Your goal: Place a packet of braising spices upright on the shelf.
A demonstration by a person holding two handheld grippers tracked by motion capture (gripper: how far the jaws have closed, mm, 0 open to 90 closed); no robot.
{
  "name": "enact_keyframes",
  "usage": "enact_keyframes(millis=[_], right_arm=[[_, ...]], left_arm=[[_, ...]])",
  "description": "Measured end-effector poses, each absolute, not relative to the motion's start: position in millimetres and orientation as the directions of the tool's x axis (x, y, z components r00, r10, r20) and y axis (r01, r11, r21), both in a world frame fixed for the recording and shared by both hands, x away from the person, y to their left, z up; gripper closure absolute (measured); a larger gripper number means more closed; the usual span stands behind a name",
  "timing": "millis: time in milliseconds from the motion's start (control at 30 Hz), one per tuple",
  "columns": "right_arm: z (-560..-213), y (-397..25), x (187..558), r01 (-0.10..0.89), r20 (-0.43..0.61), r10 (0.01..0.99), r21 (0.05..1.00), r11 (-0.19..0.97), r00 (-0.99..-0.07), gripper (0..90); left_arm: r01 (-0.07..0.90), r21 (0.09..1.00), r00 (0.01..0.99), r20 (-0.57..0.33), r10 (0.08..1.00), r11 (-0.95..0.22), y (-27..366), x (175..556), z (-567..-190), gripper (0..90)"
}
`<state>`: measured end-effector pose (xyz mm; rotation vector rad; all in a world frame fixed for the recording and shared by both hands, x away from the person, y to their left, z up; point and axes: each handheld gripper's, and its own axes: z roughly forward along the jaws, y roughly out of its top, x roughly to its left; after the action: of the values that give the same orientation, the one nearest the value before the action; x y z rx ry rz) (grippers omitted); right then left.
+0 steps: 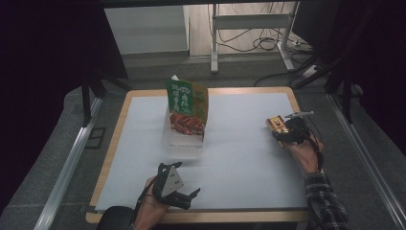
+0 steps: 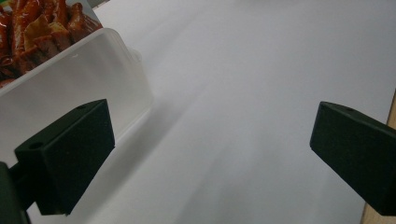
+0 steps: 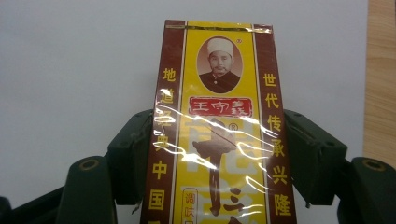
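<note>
One yellow and brown box (image 3: 218, 126), one green snack bag (image 1: 187, 106), one clear plastic tub (image 2: 70, 88), two grippers, left gripper (image 1: 184, 198) and right gripper (image 1: 281, 128), one white sheet (image 1: 239, 158), one bench (image 1: 112, 148)

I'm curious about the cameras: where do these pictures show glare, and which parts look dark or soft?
Right gripper view: white glare streaks cross the yellow box, its print sharp. High view: surroundings dark, white sheet bright. Left gripper view: clear tub slightly soft.

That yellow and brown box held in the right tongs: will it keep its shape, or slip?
The box probably stays stiff: its edges look straight between the right tongs. Its glossy film wrap, showing glare streaks, may make it slippery. It looks small and likely light.
</note>
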<state>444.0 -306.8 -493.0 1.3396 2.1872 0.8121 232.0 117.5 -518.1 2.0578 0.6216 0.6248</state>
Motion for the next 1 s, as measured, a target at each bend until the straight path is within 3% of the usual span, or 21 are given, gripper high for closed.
enact_keyframes(millis=[1000], right_arm=[[-488,-253,373,0.530,-0.055,0.762,0.686,0.498,-0.645,31.6]], left_arm=[[0.192,0.845,0.746,0.204,0.634,-0.498,116,231,-519,0.0]])
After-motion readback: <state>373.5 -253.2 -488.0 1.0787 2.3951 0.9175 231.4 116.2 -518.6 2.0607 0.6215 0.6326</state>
